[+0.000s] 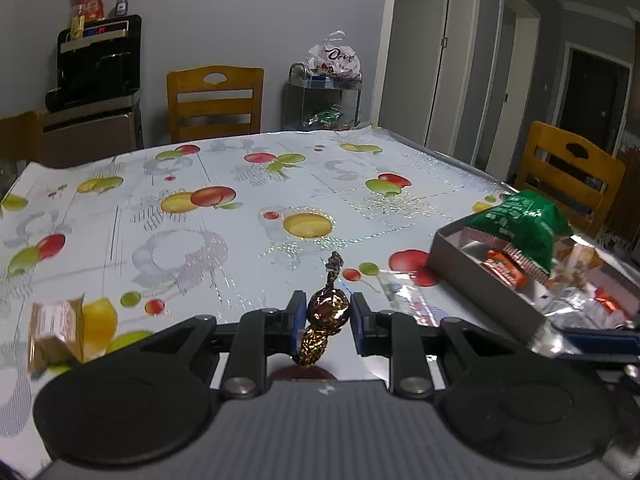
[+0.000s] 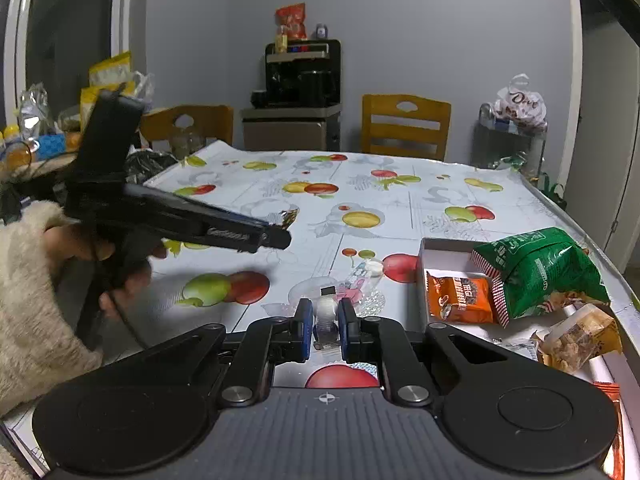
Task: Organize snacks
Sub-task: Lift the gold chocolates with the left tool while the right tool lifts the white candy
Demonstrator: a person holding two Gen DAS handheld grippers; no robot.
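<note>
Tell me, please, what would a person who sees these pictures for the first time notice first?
Probably the left gripper, shut on a candy in shiny brown foil, low in the middle of its view. Next, the right gripper pinching a small clear packet. To the right, on the fruit-print tablecloth, a grey box holds a green bag and an orange packet.
</note>
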